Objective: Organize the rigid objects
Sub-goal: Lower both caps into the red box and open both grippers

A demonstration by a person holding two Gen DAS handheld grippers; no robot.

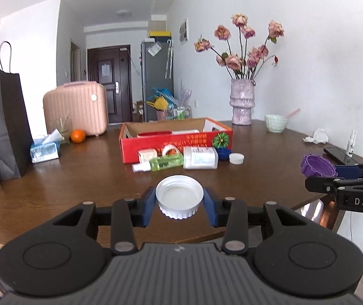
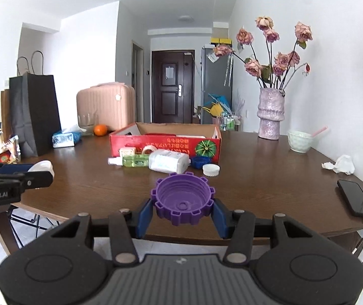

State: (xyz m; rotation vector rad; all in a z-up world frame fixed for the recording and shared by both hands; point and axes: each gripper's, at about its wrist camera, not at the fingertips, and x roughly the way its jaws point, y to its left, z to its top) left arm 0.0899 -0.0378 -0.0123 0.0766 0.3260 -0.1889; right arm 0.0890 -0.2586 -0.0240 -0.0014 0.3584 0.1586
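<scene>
- Spreading wide under both cameras, a dark brown wooden table [image 2: 270,172] fills a white-walled room, with a dark door [image 2: 172,86] at the end of the hallway.
- A red cardboard box [image 1: 171,145] sits open near the middle of the table; just in front of it lie a green bottle [image 1: 166,162], a white bottle [image 1: 200,158] on its side, a blue cap [image 2: 198,162] and a small white cap [image 2: 211,169].
- At the far right a purple vase [image 2: 270,113] holds dried pink roses, with a pale bowl [image 2: 299,141] near it; a phone [image 2: 355,200] lies at the right edge.
- On the left stand a black paper bag [image 1: 1,124], a pink suitcase [image 1: 76,106], a tissue pack [image 1: 45,148] and an orange [image 1: 78,135].
- The left claw [image 1: 179,201] is clamped on a white lid [image 1: 179,195], open side up, its 2 blue pads pressing opposite sides; it is held above the near table edge.
- The right claw [image 2: 182,204] grips a purple notched lid [image 2: 182,198] the same way, hollow side up, also over the near edge, well short of the box.
</scene>
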